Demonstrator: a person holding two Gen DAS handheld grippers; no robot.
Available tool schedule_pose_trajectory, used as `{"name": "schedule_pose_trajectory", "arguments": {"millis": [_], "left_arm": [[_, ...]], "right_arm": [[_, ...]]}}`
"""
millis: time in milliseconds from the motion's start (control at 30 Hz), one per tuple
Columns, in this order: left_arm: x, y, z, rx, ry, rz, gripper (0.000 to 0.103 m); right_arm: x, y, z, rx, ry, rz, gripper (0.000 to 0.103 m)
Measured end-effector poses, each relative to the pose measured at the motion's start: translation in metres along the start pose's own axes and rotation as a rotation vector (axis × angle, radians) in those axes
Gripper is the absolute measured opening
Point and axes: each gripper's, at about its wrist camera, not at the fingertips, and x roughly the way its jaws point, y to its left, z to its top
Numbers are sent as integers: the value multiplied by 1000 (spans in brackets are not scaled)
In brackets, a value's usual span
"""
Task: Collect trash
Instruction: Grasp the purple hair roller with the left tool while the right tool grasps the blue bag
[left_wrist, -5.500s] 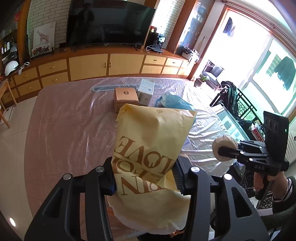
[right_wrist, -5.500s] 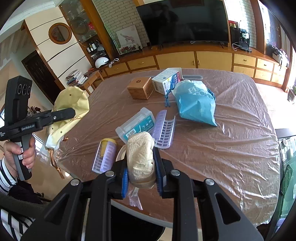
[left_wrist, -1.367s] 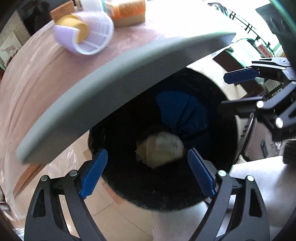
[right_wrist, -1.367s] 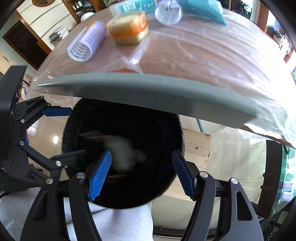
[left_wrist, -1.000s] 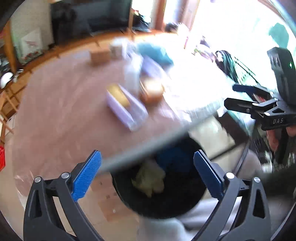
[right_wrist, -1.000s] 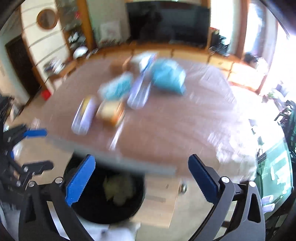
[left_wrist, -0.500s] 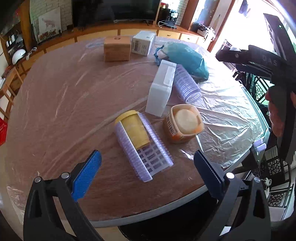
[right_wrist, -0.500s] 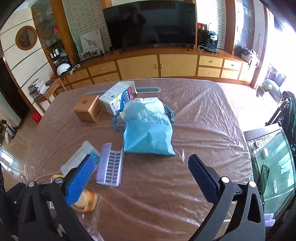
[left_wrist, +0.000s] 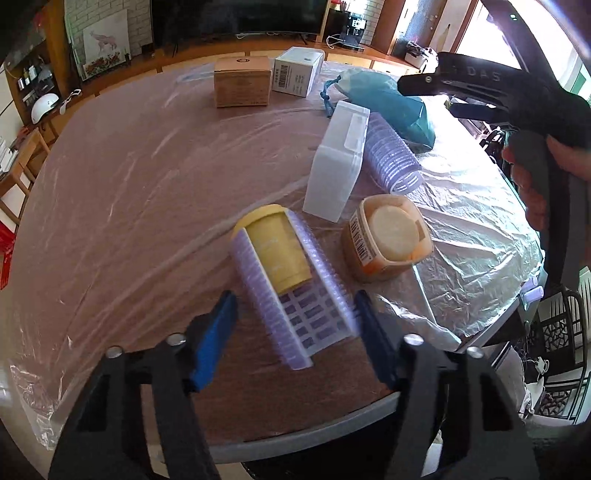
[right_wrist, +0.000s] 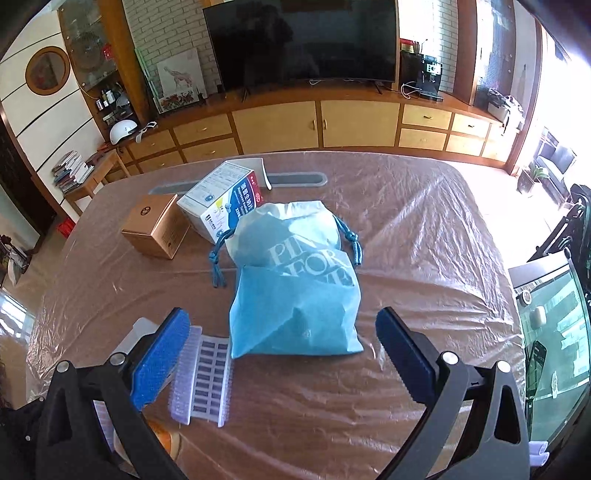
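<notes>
The left gripper (left_wrist: 293, 321) is closing right now, its blue pads (left_wrist: 212, 341) drawing in on either side of the lilac ribbed sleeve (left_wrist: 291, 291) that lies near the front edge of the table (left_wrist: 122, 221). The right-hand pad looks to be at the sleeve's edge while the left-hand one stands a little clear, so there is no firm squeeze to see; motion blur on both pads makes real contact hard to call. A yellow cup (left_wrist: 275, 247) lies on its side, cradled in that sleeve. Just beside it to the right sits an orange tub (left_wrist: 386, 240), and behind that a white box (left_wrist: 338, 173) leans against a second lilac sleeve (left_wrist: 391, 155). Over on the other side, the right gripper (right_wrist: 282, 349) stands wide, nothing between its pads, hovering over the near end of the blue drawstring bag (right_wrist: 295, 284), which lies in the middle of the table with printed lettering only partly readable. From the left camera the right gripper's black body and the hand (left_wrist: 535, 184) on it cover the bag's far side. A brown box (right_wrist: 155, 225) and a white printed carton (right_wrist: 225, 201) sit behind the bag. In the right camera the left pad hides most of the white box, and the orange tub shows only as a sliver at the bottom.
</notes>
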Motion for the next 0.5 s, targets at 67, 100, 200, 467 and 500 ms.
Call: {"name": "schedule_pose_trajectory", "arguments": {"millis": [67,100,200,467,500], "left_arm": [[-1,1,0,-3,4,-13,51],[-3,3,2,-2,2,-20,49],[-12,6,6,6,-16,-26,47],[-33,14,26,6,-85,-46,44],[-33,15,27,8,-87,-49,44]], "right_arm": [[7,0,3,-6,6,-2,99],[11,0,5,-8,10,-3,99],[21,-1,9,-7,27,-2,99],[46,-6,10,33,85,21,91],[47,-8,9,53,93,38,80]]}}
